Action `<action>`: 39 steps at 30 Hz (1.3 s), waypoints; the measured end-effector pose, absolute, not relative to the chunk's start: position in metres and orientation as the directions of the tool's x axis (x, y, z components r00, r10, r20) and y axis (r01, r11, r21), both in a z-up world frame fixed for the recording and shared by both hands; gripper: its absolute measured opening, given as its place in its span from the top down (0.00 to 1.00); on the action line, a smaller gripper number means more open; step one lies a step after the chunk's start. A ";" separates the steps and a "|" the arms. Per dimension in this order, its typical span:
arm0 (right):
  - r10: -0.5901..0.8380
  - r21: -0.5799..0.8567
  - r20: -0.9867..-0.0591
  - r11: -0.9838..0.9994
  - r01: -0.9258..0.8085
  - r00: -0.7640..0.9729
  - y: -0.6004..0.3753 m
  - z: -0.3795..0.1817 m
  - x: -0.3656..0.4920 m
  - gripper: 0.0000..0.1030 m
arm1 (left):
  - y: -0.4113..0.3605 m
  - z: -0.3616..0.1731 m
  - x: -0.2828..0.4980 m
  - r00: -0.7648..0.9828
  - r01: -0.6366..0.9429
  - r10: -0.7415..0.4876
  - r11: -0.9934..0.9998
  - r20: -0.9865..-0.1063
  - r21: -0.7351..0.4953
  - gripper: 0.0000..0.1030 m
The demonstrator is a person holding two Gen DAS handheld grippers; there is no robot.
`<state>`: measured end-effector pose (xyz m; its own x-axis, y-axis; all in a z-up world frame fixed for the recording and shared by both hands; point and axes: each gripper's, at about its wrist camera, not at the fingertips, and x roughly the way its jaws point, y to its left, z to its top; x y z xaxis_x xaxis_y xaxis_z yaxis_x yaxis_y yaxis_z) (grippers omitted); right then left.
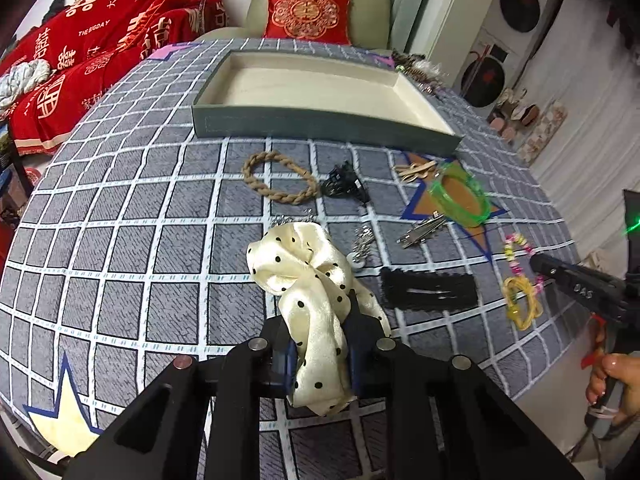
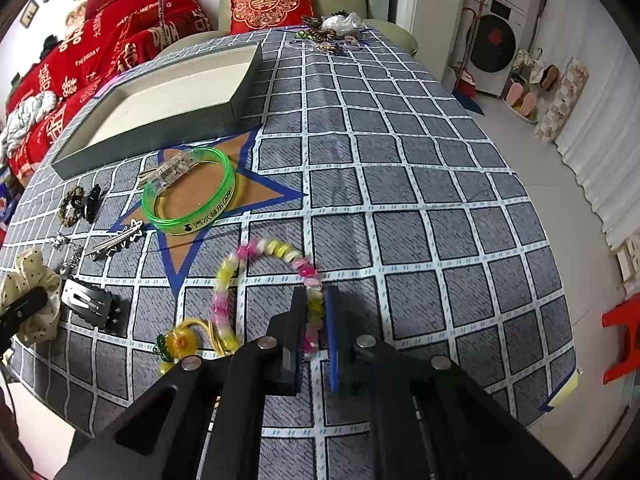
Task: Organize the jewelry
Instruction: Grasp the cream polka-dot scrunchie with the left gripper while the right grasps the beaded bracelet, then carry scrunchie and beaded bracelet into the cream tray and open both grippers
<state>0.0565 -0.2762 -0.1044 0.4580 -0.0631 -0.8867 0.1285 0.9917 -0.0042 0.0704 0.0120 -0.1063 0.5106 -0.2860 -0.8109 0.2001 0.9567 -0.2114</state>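
A: Our left gripper has its fingers squeezed on the cream dotted scrunchie. It stretches from the fingers toward 12 o'clock and droops onto the tabletop.

B: Our right gripper has its fingers shut on the pink and yellow bead bracelet. Its loop runs up toward 11 o'clock.

A: The empty tray sits at 12 o'clock from us, well apart.

B: We think the left hand is nearer. For the right hand, the tray is at 10 o'clock.

"HAPPY WEDDING" on red blanket, "DAS" on right claw
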 end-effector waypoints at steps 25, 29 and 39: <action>0.171 0.185 -0.758 0.982 -0.043 0.630 -0.239 0.026 0.151 0.91 | 0.028 0.019 0.156 0.646 0.274 -0.356 0.934 -0.676 -0.230 0.73; 0.204 0.217 -0.763 0.975 -0.053 0.613 -0.231 0.022 0.206 0.91 | 0.024 0.017 0.207 0.641 0.251 -0.336 0.942 -0.690 -0.225 0.73; 0.240 0.262 -0.804 0.964 -0.037 0.545 -0.217 -0.038 0.325 0.91 | 0.003 -0.044 0.329 0.574 0.181 -0.258 0.966 -0.777 -0.187 0.73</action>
<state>0.3249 -0.2174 -0.0377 0.5449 0.2397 -0.8035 -0.0373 0.9642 0.2624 0.3294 0.0030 -0.0444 0.5743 -0.2578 -0.7770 0.1809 0.9656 -0.1867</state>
